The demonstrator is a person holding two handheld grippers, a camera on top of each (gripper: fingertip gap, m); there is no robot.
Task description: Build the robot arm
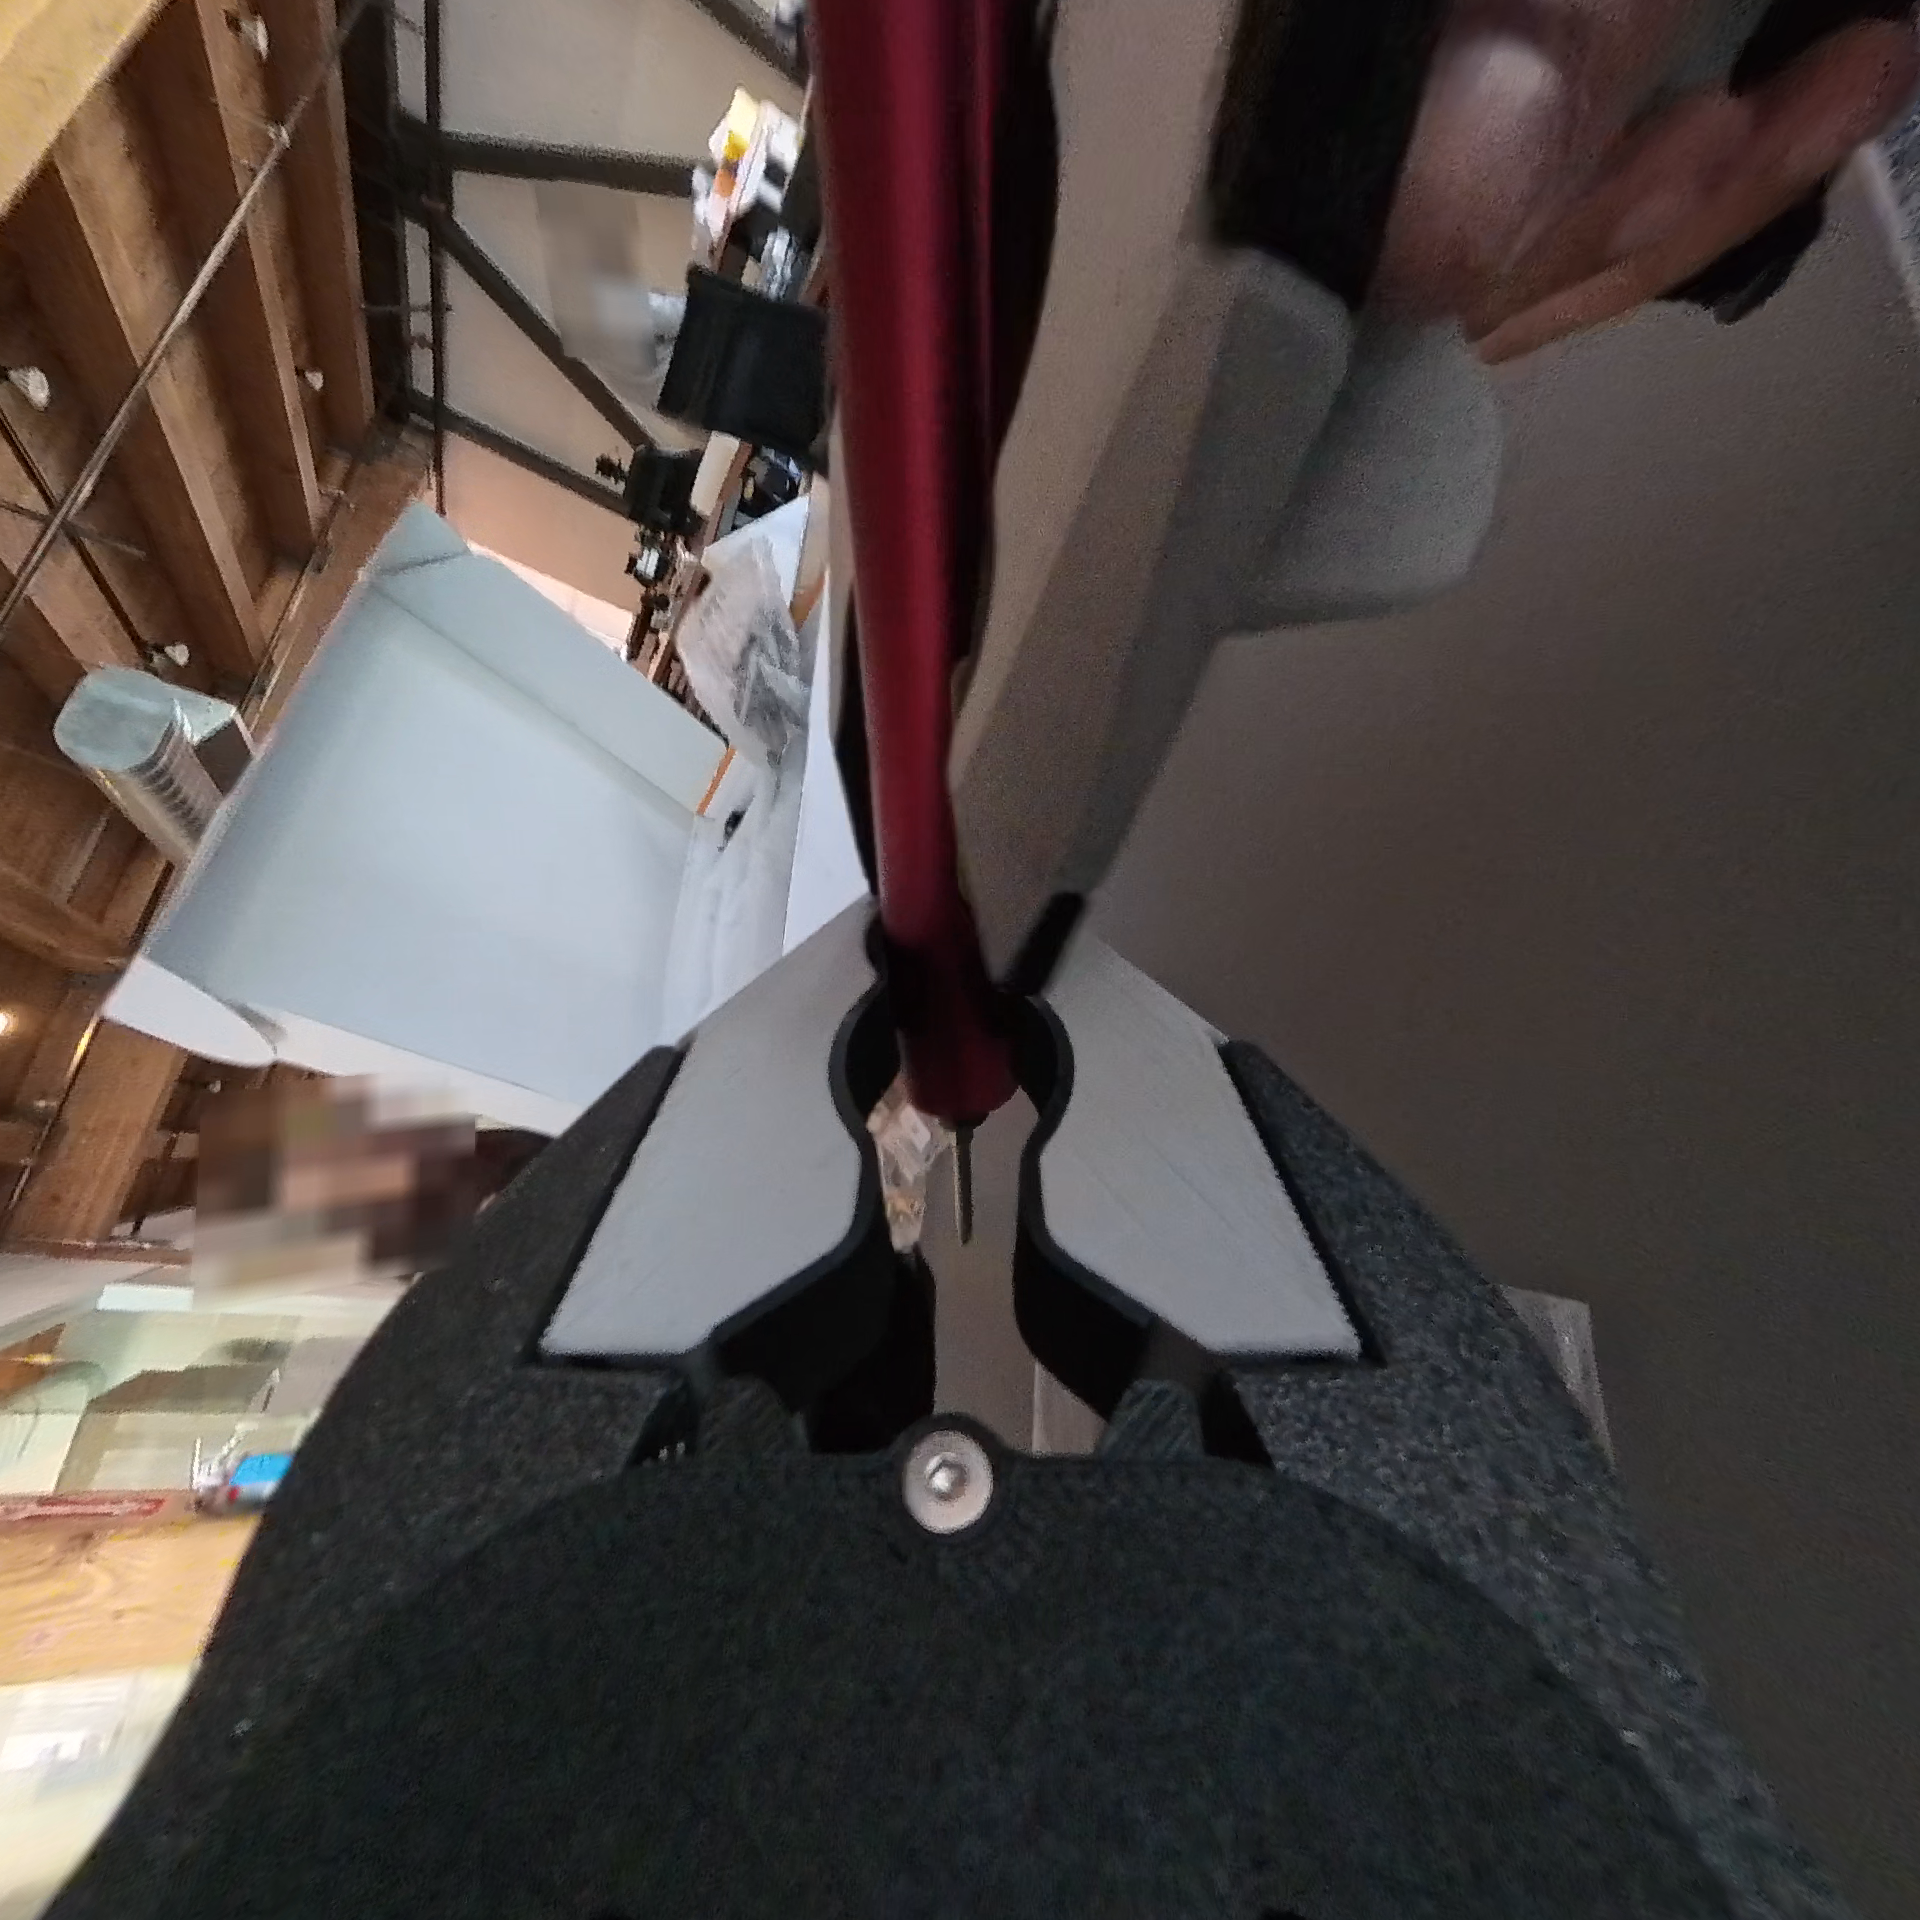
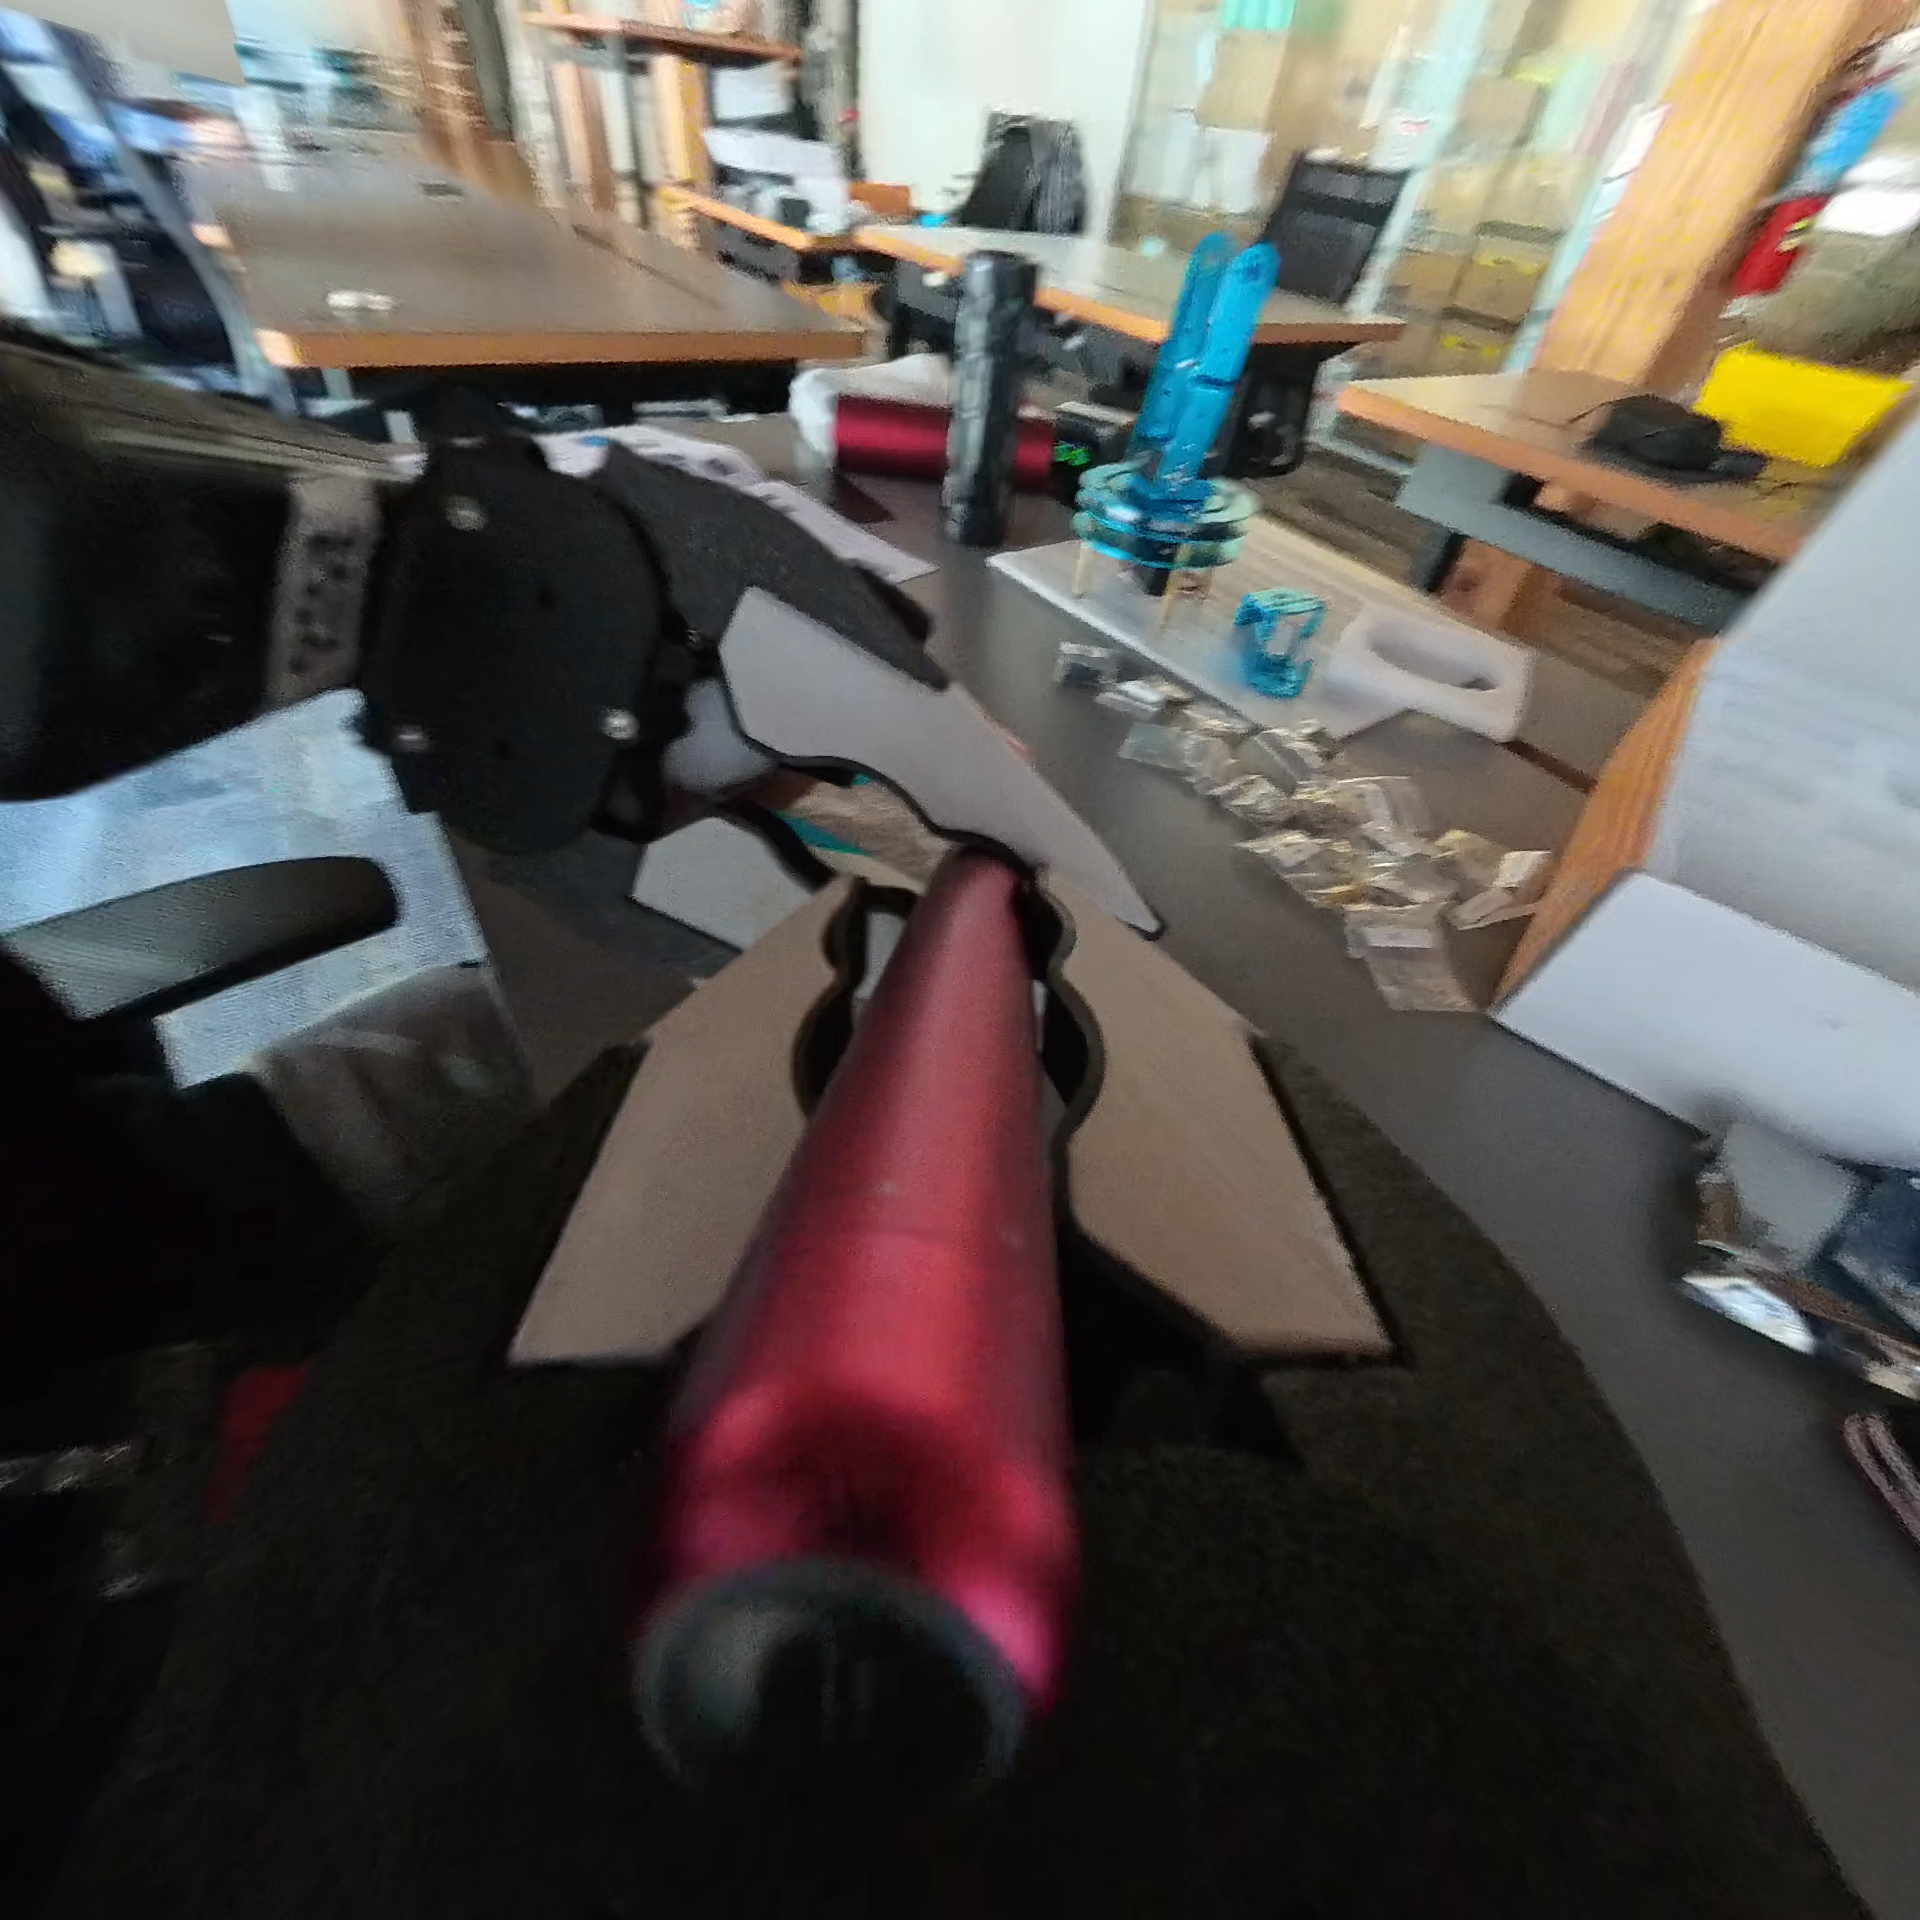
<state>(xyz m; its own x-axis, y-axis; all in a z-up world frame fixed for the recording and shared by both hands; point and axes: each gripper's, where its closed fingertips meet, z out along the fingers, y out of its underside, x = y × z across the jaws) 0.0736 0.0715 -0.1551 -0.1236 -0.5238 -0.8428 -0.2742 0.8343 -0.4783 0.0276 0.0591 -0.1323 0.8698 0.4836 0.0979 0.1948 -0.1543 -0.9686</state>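
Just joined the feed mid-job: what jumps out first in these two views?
A red screwdriver fills the right wrist view, lying along the right gripper, which is shut on it. In the left wrist view its thin bit pokes between the left gripper's fingers. A blue acrylic stand sits farther back on the dark table.

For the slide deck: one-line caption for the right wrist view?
Right gripper clamps a red screwdriver lengthwise while the left gripper meets its tip above a cluttered dark table.
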